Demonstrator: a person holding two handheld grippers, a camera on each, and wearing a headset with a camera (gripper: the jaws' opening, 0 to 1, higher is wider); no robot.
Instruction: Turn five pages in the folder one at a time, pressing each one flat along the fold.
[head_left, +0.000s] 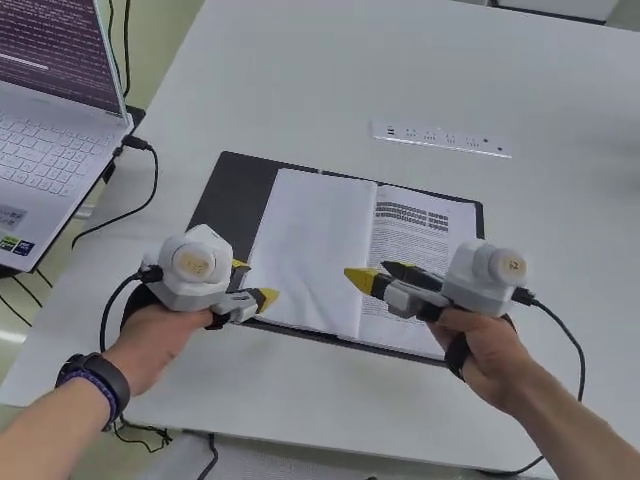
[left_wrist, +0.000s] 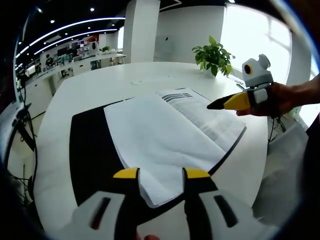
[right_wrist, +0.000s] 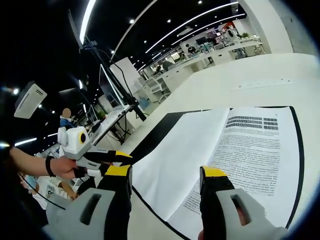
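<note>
A black folder (head_left: 225, 190) lies open on the white table (head_left: 330, 70), with a blank white page (head_left: 310, 250) on its left and a printed page (head_left: 415, 250) on its right. My left gripper (head_left: 258, 297) hovers open at the blank page's near left corner; its yellow fingertips (left_wrist: 127, 173) frame that corner. My right gripper (head_left: 372, 277) is open above the fold near the front edge, with nothing between its fingertips (right_wrist: 212, 172). The printed page (right_wrist: 255, 150) lies beneath them. The right gripper (left_wrist: 235, 101) also shows in the left gripper view, and the left gripper (right_wrist: 112, 157) in the right gripper view.
An open laptop (head_left: 45, 110) stands at the table's left edge, with a black cable (head_left: 135, 205) running beside the folder. A white power strip (head_left: 440, 138) lies beyond the folder. A potted plant (left_wrist: 214, 54) stands at the far end of the table.
</note>
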